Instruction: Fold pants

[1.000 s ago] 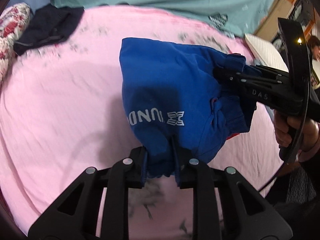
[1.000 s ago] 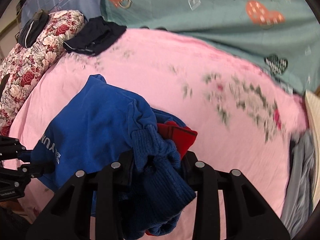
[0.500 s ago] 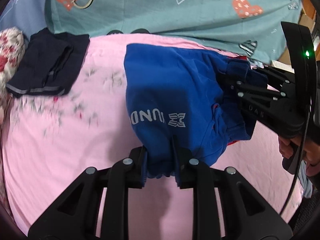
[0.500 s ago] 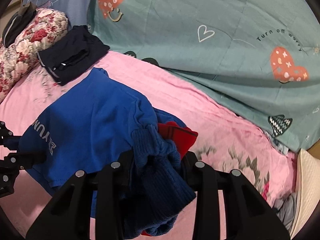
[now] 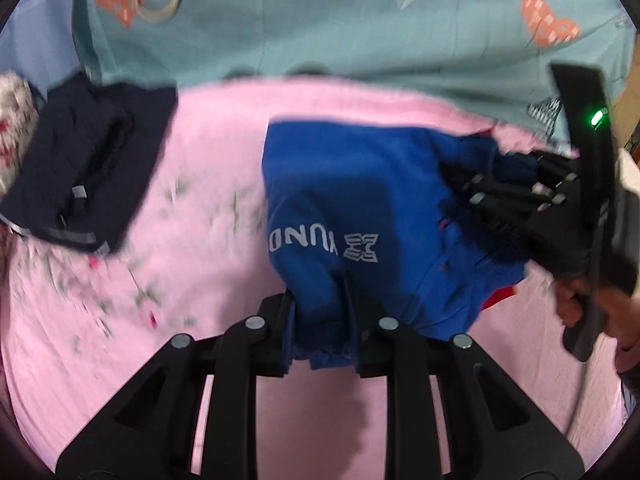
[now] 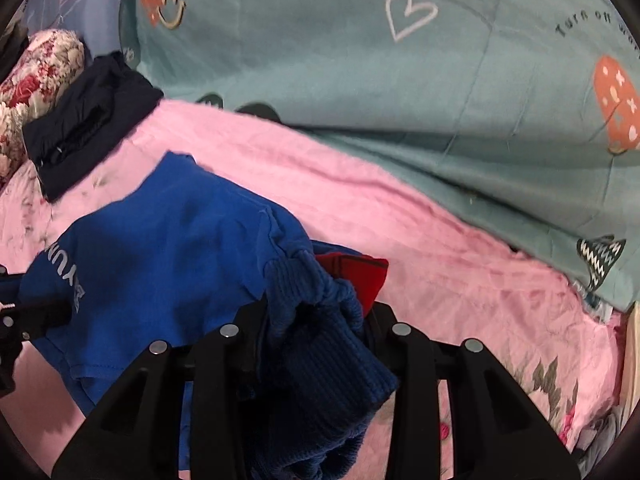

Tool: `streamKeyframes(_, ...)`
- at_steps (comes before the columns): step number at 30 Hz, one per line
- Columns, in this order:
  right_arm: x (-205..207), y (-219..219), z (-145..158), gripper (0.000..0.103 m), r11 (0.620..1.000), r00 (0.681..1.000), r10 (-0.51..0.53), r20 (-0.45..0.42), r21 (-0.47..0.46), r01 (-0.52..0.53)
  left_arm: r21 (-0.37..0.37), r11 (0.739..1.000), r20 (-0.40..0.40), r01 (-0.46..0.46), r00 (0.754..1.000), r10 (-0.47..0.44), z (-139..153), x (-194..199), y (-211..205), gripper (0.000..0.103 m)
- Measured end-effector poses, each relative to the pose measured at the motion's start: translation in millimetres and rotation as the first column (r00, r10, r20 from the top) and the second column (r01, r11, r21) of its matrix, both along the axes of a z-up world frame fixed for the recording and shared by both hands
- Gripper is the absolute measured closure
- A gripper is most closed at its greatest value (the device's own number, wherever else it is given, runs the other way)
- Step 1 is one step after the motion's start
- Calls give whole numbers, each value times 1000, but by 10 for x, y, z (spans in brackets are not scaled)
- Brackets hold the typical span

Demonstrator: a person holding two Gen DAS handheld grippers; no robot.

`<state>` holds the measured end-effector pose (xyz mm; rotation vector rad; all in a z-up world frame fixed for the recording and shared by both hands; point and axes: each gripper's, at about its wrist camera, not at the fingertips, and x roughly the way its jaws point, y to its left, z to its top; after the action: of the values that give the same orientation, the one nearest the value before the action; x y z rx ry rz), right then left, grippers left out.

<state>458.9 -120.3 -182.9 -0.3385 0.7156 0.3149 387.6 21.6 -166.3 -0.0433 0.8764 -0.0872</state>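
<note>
Bright blue pants [image 5: 360,200] with grey "YUNDO" lettering hang bunched between both grippers above the pink sheet. My left gripper [image 5: 320,320] is shut on a hem edge of the pants. My right gripper [image 6: 316,312] is shut on the ribbed blue waistband [image 6: 320,344], with a red lining patch [image 6: 360,276] showing beside it. The right gripper also shows in the left wrist view [image 5: 512,200], at the pants' right end. The pants also show in the right wrist view [image 6: 168,256].
A pink floral bed sheet [image 5: 200,208] lies below. Folded dark navy clothes [image 5: 88,160] lie at the far left, next to a floral pillow [image 6: 36,80]. A teal quilt with hearts [image 6: 360,60] covers the back of the bed.
Both grippers have carried the held pants up and toward the back of the bed; the teal quilt and the navy clothes now look nearer. The grips are unchanged.
</note>
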Motion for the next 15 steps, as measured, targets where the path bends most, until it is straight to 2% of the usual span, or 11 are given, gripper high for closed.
streamKeyframes(3,-72,11,149,68,1000,997,-3,83,19,2,10,1000,63,-7,998,7,128,-53,-44,82)
streamKeyframes(5,-84,9,190,67,1000,992,-11,122,26,8,32,999,81,-14,997,11,91,-52,-60,82)
streamKeyframes(7,15,45,65,65,1000,996,-1,89,-10,2,47,998,12,-31,999,30,-118,69,-38,81)
streamKeyframes(8,86,79,-52,59,999,999,8,53,-49,-6,54,997,-28,-52,998,54,-252,137,9,79)
streamKeyframes(9,130,97,-123,51,996,999,8,43,-84,-4,53,997,-39,-59,997,61,-316,167,52,72)
streamKeyframes(10,136,117,-155,50,992,999,4,54,-123,2,56,997,-32,-62,997,64,-325,164,77,66)
streamKeyframes(11,126,117,-125,47,991,998,7,57,-132,1,82,994,-18,-77,997,79,-286,142,97,51)
streamKeyframes(12,107,99,-59,44,992,998,4,56,-124,3,108,990,0,-91,996,91,-229,116,113,44)
streamKeyframes(13,69,29,59,43,997,999,-1,52,-82,5,124,987,30,-100,995,97,-125,67,148,42)
streamKeyframes(15,-22,-103,248,42,1000,999,-8,53,-21,9,106,989,72,-106,993,99,70,0,243,37)
